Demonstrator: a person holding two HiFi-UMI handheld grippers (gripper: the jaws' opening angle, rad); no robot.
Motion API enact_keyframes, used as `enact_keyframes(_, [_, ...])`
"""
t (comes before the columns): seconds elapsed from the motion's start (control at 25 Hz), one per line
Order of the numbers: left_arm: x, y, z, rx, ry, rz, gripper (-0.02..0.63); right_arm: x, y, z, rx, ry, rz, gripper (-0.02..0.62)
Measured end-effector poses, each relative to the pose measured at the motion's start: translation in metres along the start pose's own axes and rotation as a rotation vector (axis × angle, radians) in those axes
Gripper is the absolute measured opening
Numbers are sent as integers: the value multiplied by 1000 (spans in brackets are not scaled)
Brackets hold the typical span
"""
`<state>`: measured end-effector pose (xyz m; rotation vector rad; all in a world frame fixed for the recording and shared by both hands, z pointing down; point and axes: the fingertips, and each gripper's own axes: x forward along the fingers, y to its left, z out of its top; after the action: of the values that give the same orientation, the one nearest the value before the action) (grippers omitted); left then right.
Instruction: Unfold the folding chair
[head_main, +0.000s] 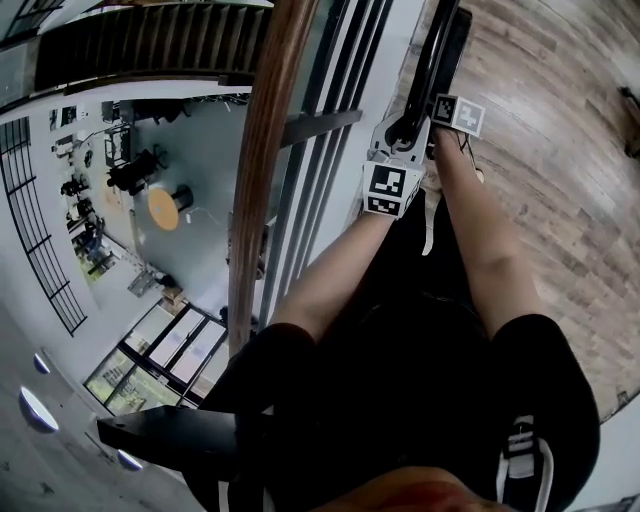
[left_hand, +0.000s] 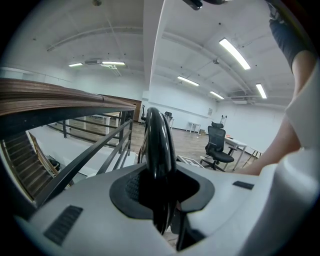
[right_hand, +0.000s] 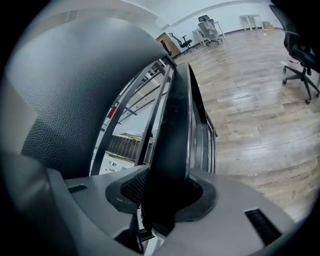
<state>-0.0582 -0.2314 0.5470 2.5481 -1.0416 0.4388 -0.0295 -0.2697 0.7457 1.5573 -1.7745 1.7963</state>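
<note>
The black folding chair (head_main: 442, 50) stands folded at the top of the head view, beside the railing. My left gripper (head_main: 400, 135), with its marker cube below it, is shut on a glossy black tube (left_hand: 158, 145) of the chair's frame; the tube runs upright between the jaws of the left gripper (left_hand: 159, 200). My right gripper (head_main: 447, 100) sits just right of it, higher on the chair. In the right gripper view the right gripper (right_hand: 167, 200) is shut on a black edge of the chair (right_hand: 175, 125), with a grey textured pad (right_hand: 75, 90) close on the left.
A wooden handrail (head_main: 262, 150) on dark railing bars (head_main: 320, 180) runs left of the chair, with a lower floor (head_main: 170, 210) far below. Wood flooring (head_main: 560, 150) lies to the right. Office chairs (left_hand: 217, 145) (right_hand: 300, 55) stand farther off. The person's legs fill the lower middle.
</note>
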Motion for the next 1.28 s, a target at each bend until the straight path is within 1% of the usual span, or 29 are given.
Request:
enact_keyframes(0.16, [-2, 10, 1, -20, -8, 11, 83, -12, -5, 0, 60, 6, 20, 138])
enact_keyframes(0.36, [0, 6, 0, -15, -2, -20, 84, -15, -30, 2, 18, -3, 33, 137])
enact_keyframes(0.48, [1, 4, 0, -20, -4, -23, 86, -22, -38, 2, 30, -7, 50, 137])
enact_keyframes(0.6, [2, 9, -3, -40, -7, -6, 81, -31, -57, 0, 64, -5, 71, 137])
enact_keyframes(0.72, [2, 17, -9, -63, -1, -4, 80, -40, -82, -4, 100, 7, 118, 137])
enact_keyframes(1.0, [7, 23, -22, -121, 8, -17, 80, -62, -141, -13, 147, 17, 237, 138])
enact_keyframes(1.2, [8, 28, -29, -143, 5, -45, 80, -70, -170, -16, 156, 7, 320, 138])
enact_keyframes(1.28, [8, 29, -35, -156, 2, -52, 80, -75, -186, -20, 149, 0, 338, 138])
